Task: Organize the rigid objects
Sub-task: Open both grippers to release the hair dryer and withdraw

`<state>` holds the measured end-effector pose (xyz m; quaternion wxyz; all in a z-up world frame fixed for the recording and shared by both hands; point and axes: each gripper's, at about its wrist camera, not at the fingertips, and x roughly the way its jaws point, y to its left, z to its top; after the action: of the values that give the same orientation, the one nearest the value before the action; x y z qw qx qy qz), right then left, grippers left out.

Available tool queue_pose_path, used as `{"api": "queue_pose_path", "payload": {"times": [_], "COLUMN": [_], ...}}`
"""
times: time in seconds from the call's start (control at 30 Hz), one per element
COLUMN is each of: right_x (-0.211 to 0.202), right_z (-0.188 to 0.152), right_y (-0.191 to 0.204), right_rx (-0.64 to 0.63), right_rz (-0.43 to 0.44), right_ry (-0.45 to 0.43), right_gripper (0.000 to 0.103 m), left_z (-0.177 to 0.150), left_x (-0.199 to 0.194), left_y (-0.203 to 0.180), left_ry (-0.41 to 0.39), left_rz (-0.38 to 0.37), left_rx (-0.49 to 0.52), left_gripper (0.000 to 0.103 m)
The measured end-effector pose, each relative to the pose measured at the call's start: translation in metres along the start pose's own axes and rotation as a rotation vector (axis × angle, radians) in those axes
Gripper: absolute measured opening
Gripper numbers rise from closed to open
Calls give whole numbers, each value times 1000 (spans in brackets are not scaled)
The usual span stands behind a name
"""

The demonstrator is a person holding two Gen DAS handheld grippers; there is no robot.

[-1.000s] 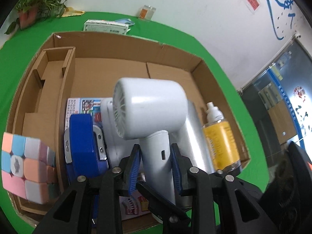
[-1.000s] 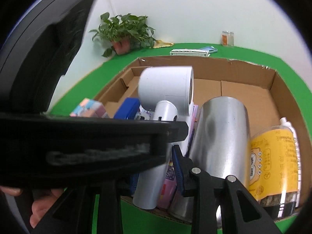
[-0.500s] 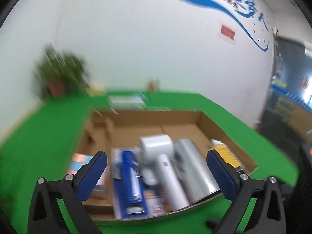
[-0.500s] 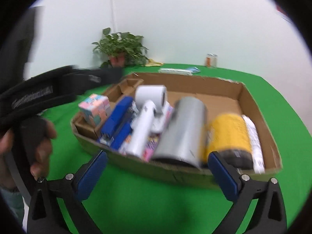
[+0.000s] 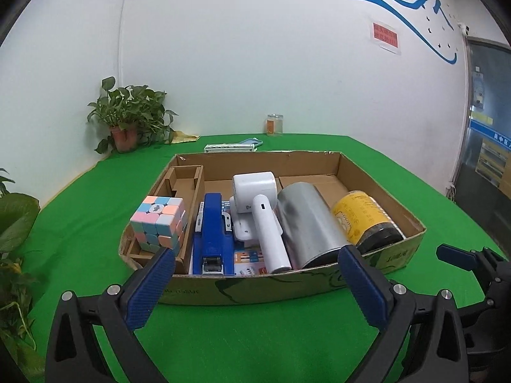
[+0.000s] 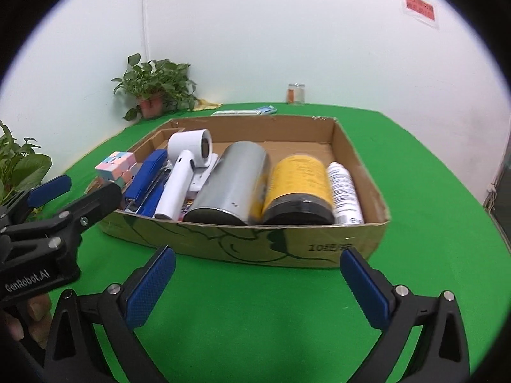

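Both claws, left claw and right claw, gape empty over the desk. Ahead, the hair dryer lies boxed in the cardboard tray; packing looks finished, nothing left to fetch.

Both wrist views near, facing cardboard box, left view nearer

Black jaws, blue textured pads

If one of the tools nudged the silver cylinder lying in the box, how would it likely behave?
The silver cylinder lies on its side, so it could roll, though the yellow jar and white hair dryer close on either side probably limit that. Its smooth, shiny wall looks rigid but likely slippery under the pads.
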<state>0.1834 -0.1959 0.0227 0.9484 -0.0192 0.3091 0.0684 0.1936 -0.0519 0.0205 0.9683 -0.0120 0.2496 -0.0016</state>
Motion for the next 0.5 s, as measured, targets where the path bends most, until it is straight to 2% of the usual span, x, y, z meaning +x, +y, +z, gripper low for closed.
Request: {"api": "queue_pose_path", "payload": {"times": [0.17, 0.5], "right_x": [-4, -8], "right_z": [1, -1], "right_y": [1, -1], "right_rx": [-21, -15], "right_rz": [-21, -51], "right_ry": [-25, -37], "right_gripper": [103, 103], "left_z": [8, 5], "left_x": [-9, -10], "left_y": [-4, -9], "left_ry": [15, 33], "left_rz": [-23, -12], "left_rx": [-8, -21], "left_gripper": [103, 103]}}
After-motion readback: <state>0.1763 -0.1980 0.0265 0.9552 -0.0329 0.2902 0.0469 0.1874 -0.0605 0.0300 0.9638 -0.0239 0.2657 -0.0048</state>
